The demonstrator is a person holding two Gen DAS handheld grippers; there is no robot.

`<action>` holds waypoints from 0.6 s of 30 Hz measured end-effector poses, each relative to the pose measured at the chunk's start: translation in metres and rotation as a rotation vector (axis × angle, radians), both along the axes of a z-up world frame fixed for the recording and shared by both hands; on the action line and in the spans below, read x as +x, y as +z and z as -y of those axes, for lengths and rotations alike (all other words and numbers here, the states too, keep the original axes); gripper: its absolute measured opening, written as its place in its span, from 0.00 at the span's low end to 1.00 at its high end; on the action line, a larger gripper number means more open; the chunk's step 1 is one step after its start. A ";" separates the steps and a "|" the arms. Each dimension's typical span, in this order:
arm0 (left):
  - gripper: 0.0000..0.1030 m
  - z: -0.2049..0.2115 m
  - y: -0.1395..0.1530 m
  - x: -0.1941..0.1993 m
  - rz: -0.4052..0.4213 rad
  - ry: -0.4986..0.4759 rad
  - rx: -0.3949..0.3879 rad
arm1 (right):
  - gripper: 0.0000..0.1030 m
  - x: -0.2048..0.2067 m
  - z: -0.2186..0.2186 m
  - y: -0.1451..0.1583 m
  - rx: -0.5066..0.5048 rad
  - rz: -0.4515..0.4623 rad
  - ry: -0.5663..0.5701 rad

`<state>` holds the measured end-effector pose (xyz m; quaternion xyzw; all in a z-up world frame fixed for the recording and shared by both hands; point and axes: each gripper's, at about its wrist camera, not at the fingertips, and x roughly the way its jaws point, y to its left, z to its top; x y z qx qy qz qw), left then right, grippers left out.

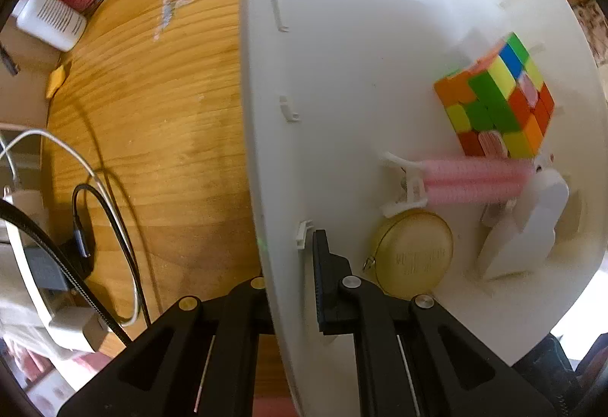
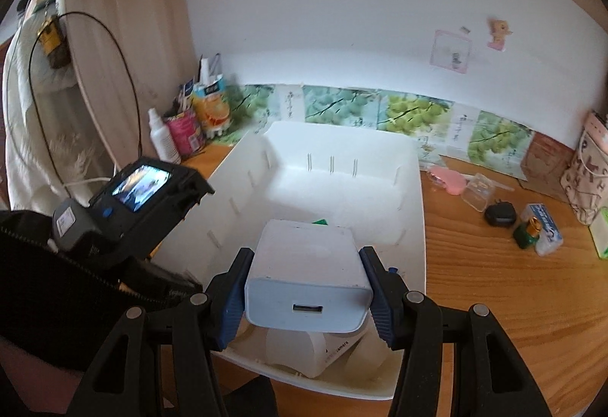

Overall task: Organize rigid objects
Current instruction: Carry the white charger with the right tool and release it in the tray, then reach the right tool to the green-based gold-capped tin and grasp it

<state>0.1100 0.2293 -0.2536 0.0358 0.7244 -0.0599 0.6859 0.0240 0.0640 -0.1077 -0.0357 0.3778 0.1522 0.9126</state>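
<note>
**Dropping the charger into the bin without knocking stuff around**

The right tool is clenched on a white charger, blue pads squeezing its two sides, USB port facing the camera. It hangs over the near end of the white bin, so the job right now looks like setting it down inside.

The left tool is pinched tight on the bin's side wall, one finger outside and one inside, pointing straight down. I'd read that as holding the bin steady, which is smart since a light plastic bin slides easily on a wooden table.

From the left wrist view the near end is already busy: a puzzle cube at about 2 o'clock, a pink hair clip just below it, a yellow tape measure at around 4 o'clock. The far half looks bare in the right wrist view.

Tips, just my take:
- Carry the charger toward 12 o'clock into the empty stretch rather than piling it on the near stuff.
- Lower it close to the floor of the bin before letting go, so it doesn't bounce.
- Keep the left pinch on until the charger is settled.

Other bits sit on the table at 3 o'clock, well apart from the bin.
</note>
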 end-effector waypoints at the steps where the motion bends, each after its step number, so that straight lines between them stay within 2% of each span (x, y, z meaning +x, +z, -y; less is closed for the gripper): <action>1: 0.07 -0.001 -0.001 0.000 -0.001 0.014 0.003 | 0.55 0.000 0.002 0.001 0.004 0.009 0.009; 6: 0.08 -0.004 -0.002 0.001 -0.007 0.077 0.016 | 0.68 0.001 0.016 0.010 0.023 0.057 0.031; 11: 0.08 -0.014 -0.003 0.003 -0.022 0.121 -0.007 | 0.73 0.010 0.037 0.013 0.027 0.055 0.041; 18: 0.08 -0.030 -0.011 0.001 -0.034 0.219 -0.005 | 0.74 0.032 0.088 0.019 0.026 0.010 0.019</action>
